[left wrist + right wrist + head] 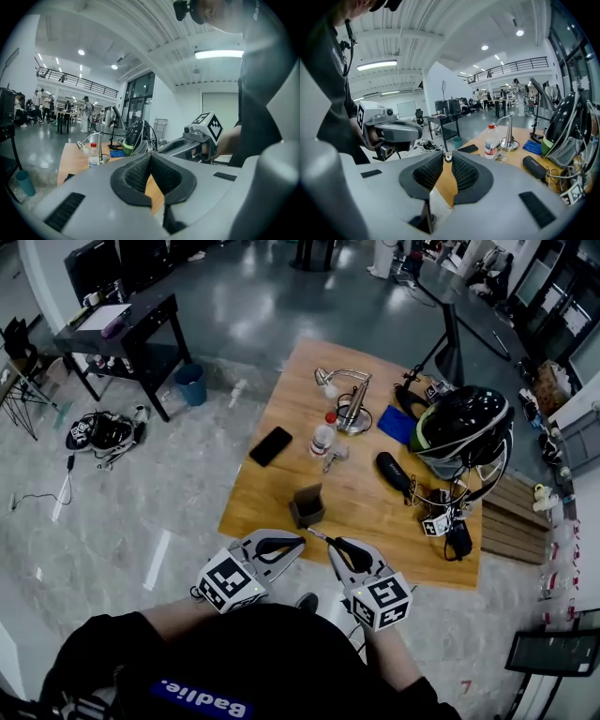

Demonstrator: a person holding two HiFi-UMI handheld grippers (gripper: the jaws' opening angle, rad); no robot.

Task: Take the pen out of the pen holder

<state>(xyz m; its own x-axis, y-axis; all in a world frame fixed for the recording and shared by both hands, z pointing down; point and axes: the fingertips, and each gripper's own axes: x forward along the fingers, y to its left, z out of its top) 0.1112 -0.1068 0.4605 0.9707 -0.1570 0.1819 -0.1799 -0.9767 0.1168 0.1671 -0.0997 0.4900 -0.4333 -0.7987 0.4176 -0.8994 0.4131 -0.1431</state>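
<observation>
The slim silver pen is hanging clear of the holder, over the near edge of the light wooden table, and it is being pinched at its end by the right gripper. In the right gripper view the pen's round end is showing clamped between the two black ribbed pads. The dark square pen holder is standing upright on the table just beyond the pen, apart from it. The left gripper is hovering just beside the right one, its jaw tips pressed together with nothing between them. Farther out, a clear plastic bottle with a red cap is standing near a silver desk lamp. A black phone is lying flat to their left. A black helmet is sitting at the table's right side, next to a blue cloth.
</observation>
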